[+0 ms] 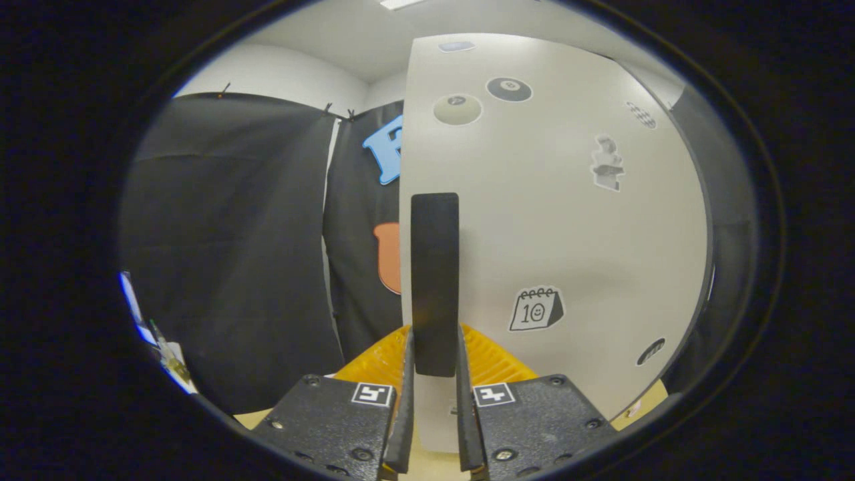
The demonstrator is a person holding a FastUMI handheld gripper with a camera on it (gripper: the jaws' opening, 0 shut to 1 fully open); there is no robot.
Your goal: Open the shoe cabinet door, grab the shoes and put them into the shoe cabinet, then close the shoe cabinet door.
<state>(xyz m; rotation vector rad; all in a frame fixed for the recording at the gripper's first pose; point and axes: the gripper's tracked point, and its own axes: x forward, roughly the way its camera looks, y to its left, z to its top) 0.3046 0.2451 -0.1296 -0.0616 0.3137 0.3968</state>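
The two fingers (435, 401) rise from the bottom centre of the frame, each a thin dark blade on a black block with a small square marker on top, and they stand one on each side of the lower end of a black handle (435, 280). Both blades lie against the handle's sides (the gap between them is just the handle's width), so the fingers are clamped on it.

The handle is a tall, flat, upright bar fixed near the left edge of the cabinet door (554, 220). The door is a pale off-white panel covering the centre and right of the frame, seen at close range and bulged by the lens. Its left edge runs straight up the middle of the frame.

Several stickers dot the door: a black billiard ball (509, 89) and a grey one (457, 109) near the top, a small grey figure (607, 164) at upper right, and a calendar sticker (536, 308) at lower right of the handle.

Just behind the fingers, low in the frame, a ribbed orange-yellow part (384, 361) fans out to either side of the handle's foot; what it belongs to cannot be told.

Left of the door hangs the black cloth wall (227, 254), with a white wall and ceiling above it.
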